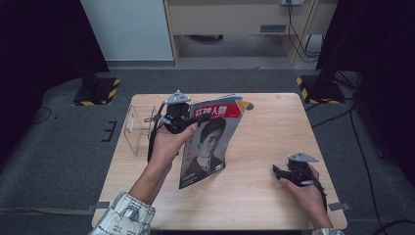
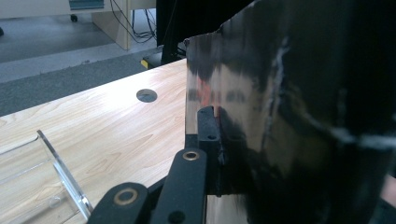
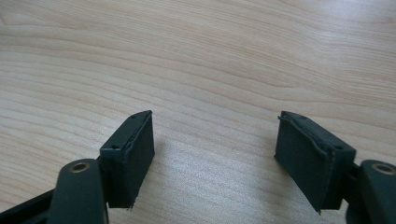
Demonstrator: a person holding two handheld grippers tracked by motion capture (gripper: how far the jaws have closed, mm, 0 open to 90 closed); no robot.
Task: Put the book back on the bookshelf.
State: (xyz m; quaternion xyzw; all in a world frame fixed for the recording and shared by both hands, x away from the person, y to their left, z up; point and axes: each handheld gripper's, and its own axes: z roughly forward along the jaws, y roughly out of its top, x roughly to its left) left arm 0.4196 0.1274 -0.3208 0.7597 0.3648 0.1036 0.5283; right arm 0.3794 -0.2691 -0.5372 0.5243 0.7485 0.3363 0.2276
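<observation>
Near the far left corner of the pale wood-grain table (image 1: 254, 191), the left gripper (image 1: 192, 121) holds a glossy magazine with a red masthead and a black-and-white portrait cover (image 1: 208, 144) clamped by its upper left edge, jaws fully closed on the pages. The magazine hangs tilted, its top toward the table's far edge and its lower corner down toward the middle of the table; whether that corner touches the wood cannot be told. Seen from the left gripper view, the magazine's dark shiny cover (image 2: 289, 116) rises just beside the black jaw, with the tabletop and a round cable hole (image 2: 146, 95) beyond. A clear acrylic rack (image 1: 138, 128) stands at the left edge of the table, just left of the holding hand, and it appears to hold nothing; its transparent wall (image 2: 63, 175) shows close by in the left gripper view. Close to the near right corner, the right gripper (image 1: 278, 171) rests low over the table with its jaws spread wide and nothing between them, bare wood showing between the two black pads (image 3: 130, 158). By the look of it, the pick-up is done and the magazine is secured; judging by the rack's nearness, setting the magazine into it seems to be the step not yet carried out.
</observation>
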